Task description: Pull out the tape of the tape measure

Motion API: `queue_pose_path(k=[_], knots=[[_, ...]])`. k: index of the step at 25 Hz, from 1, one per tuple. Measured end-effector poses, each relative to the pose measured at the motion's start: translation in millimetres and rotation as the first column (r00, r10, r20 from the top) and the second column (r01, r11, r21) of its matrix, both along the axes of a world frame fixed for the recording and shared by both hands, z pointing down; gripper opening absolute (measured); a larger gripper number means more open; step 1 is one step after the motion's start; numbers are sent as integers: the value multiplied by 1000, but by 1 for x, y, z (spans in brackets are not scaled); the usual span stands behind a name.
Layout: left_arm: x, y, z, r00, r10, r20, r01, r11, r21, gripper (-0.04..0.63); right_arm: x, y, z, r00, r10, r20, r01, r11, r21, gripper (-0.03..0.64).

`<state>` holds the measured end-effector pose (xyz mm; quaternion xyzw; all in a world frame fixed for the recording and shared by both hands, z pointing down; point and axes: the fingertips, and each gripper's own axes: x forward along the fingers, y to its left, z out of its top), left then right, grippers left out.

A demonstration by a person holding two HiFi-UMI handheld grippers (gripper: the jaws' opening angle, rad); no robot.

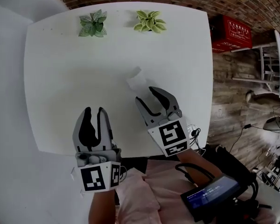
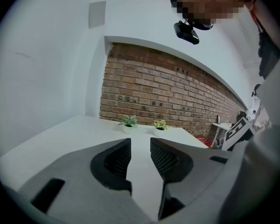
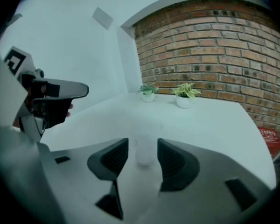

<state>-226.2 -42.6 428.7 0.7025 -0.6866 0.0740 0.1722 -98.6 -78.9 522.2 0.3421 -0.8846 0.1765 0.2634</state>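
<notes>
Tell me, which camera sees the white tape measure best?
The head view: the white tape measure lies whole on the table, just beyond the right tongs. The right gripper view shows it only as a pale blur ahead between its open tongs. The left gripper view misses it.

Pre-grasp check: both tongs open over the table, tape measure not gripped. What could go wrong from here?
1. The tape measure is white on the white table, hard to see; the right tongs, lined up with it but apart, may close off-centre.
2. The left tongs are empty and well short of it; with one grip only, the case would likely slide rather than the tape come out.
</notes>
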Motion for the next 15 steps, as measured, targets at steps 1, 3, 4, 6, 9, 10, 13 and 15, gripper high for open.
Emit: queue_pose_path(k=[1,3,4,6,9,10,13,15], knots=[[-1,0,4,1000,4,-5,-4,1000,-9,137,-1,0,5,1000,4,-13,-5,1000,-11,199],[-3,-1,10,1000,11,-12,-11,1000,-24,140,-1,0,14,999,13,-36,-14,999,-33,199],[-3,-2,12,1000,14,-15,-14,999,-29,140,-1,0,17,999,18,-49,-20,999,-41,199],[-4,-3,15,1000,18,-19,-19,999,-33,140,0,-3,22,996,27,-84,-31,999,-44,191],[-6,-4,17,999,21,-24,-22,999,-38,140,1,-3,24,993,22,-120,-27,999,-37,134],[-6,-5,16,999,22,-26,-23,999,-39,141,0,-3,24,993,18,-115,-23,999,-38,132],[-5,-7,12,999,27,-28,-28,999,-36,141,1,-3,20,997,15,-82,-19,999,-38,130],[-3,-8,5,999,32,-30,-33,999,-26,141,2,-6,12,998,19,-65,-20,999,-24,129]])
